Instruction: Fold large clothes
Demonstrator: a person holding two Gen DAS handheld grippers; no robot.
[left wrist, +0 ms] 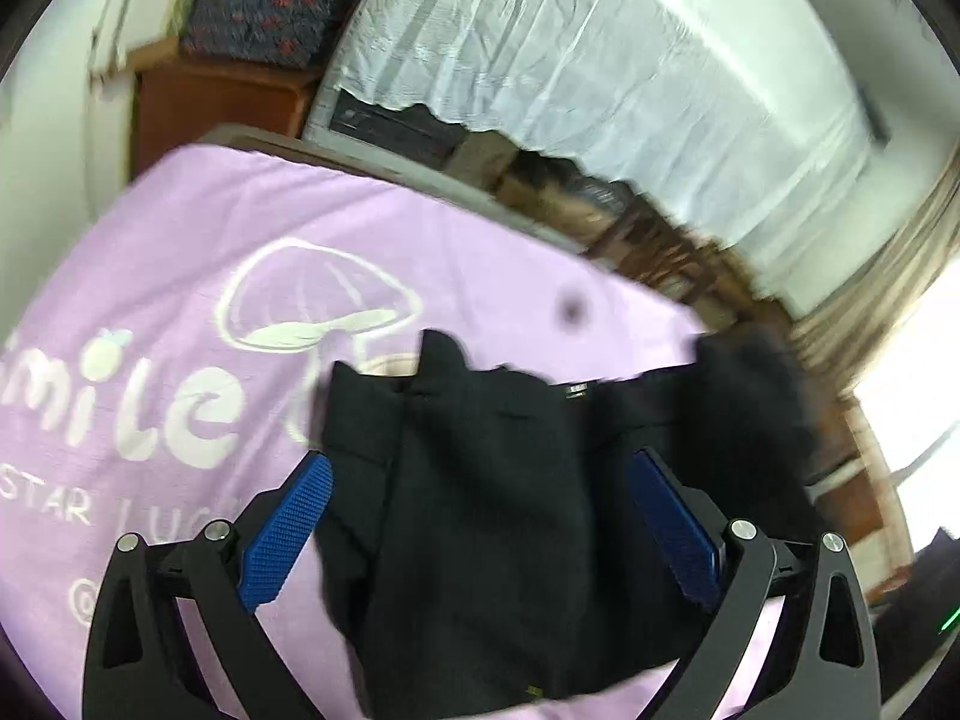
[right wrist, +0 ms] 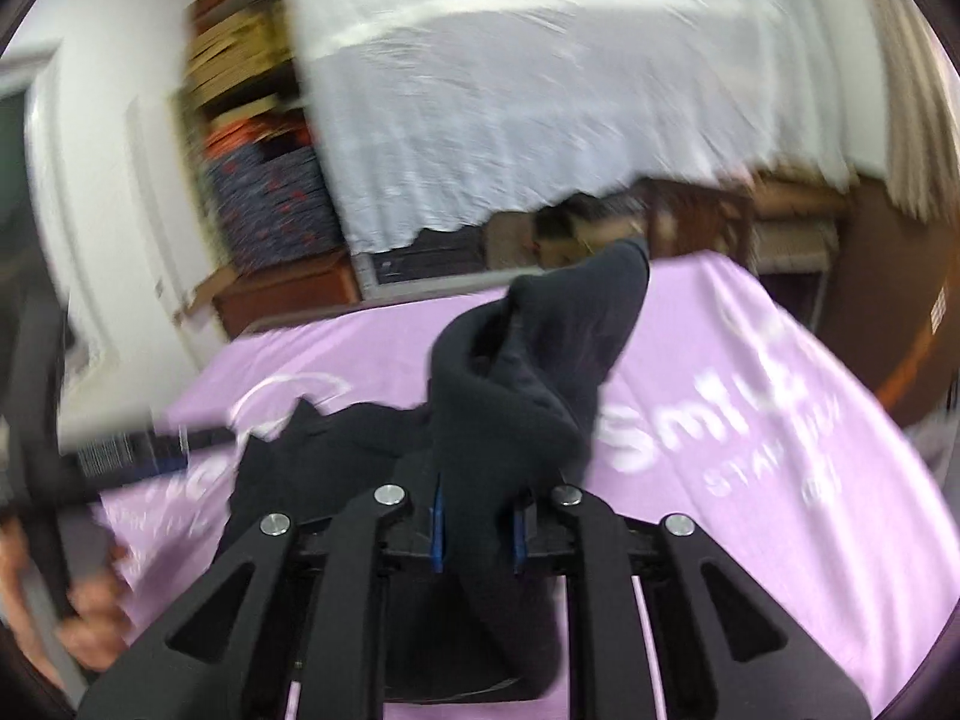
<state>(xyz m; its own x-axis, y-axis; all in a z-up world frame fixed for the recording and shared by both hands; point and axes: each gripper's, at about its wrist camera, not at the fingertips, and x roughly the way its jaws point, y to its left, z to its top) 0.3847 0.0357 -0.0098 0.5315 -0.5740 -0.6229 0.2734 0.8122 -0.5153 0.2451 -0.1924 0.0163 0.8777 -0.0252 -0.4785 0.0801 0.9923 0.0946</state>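
Note:
A black garment (left wrist: 480, 510) hangs in folds over a table covered with a lilac cloth (left wrist: 180, 252) printed with a white mushroom and "Smile". In the left wrist view my left gripper (left wrist: 480, 468) is open, its blue pads (left wrist: 288, 528) wide apart with the garment draped between them. In the right wrist view my right gripper (right wrist: 477, 525) is shut on a bunch of the black garment (right wrist: 528, 384), which rises in a hump above the fingers. The left gripper (right wrist: 132, 456) appears at the left of that view.
A large white sheet (left wrist: 600, 60) hangs behind the table. A wooden cabinet (left wrist: 216, 102) with patterned dark bedding on top stands at the back left. Cluttered shelves lie under the sheet. A curtain (left wrist: 888, 276) and bright window are at the right.

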